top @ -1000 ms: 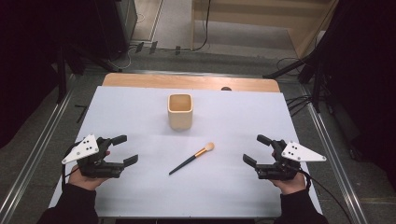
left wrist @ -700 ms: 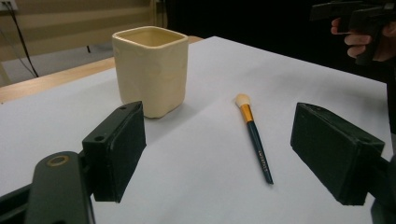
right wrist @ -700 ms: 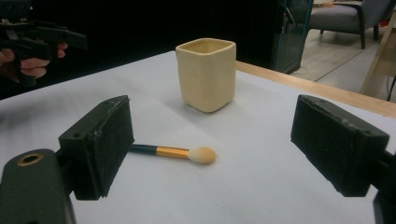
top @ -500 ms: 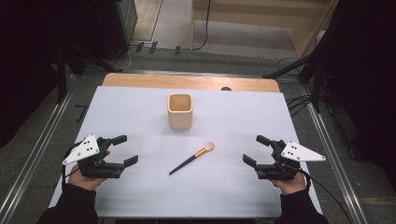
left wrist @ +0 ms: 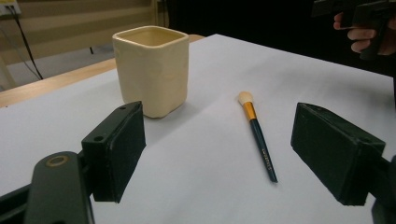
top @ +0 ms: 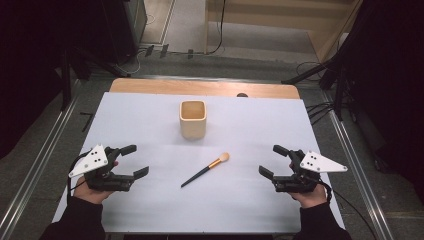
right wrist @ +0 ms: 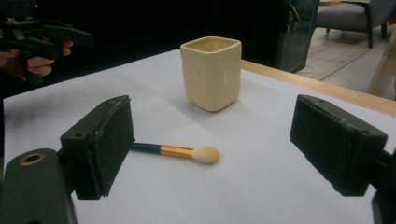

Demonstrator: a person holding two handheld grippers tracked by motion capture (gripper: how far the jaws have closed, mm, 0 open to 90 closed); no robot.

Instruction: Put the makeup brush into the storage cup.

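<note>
from the high view, nearest the person, the left tongs (top: 135, 160) sit low over the near left part of the white bench (top: 300, 120), jaws apart with nothing between them. the right tongs (top: 273, 161) sit over the near right part, jaws apart too and empty. each is held in a hand, with a dark sleeve coming in from the bottom edge.

between them, a little farther out, the brush (top: 205, 170) lies flat on the bench, well apart from both tongs. its dark handle points toward the near left and its pale bristle tip toward the far right.

farther still stands the cup (top: 193, 120), cream-coloured, squarish and upright, apart from the brush. behind it a strip of bare wood shows at the far edge of the bench.

the left tongs' own view looks between its two black jaws at the brush (left wrist: 257, 135), lengthwise here, showing the gold band below the bristles that the high view barely gives. the cup (left wrist: 152, 70) stands beyond it to the left, and the other hand is at the top right corner.

the right tongs' own view has the brush (right wrist: 180, 151) crosswise, its handle end hidden behind the left jaw, with the cup (right wrist: 211, 72) behind it.
</note>
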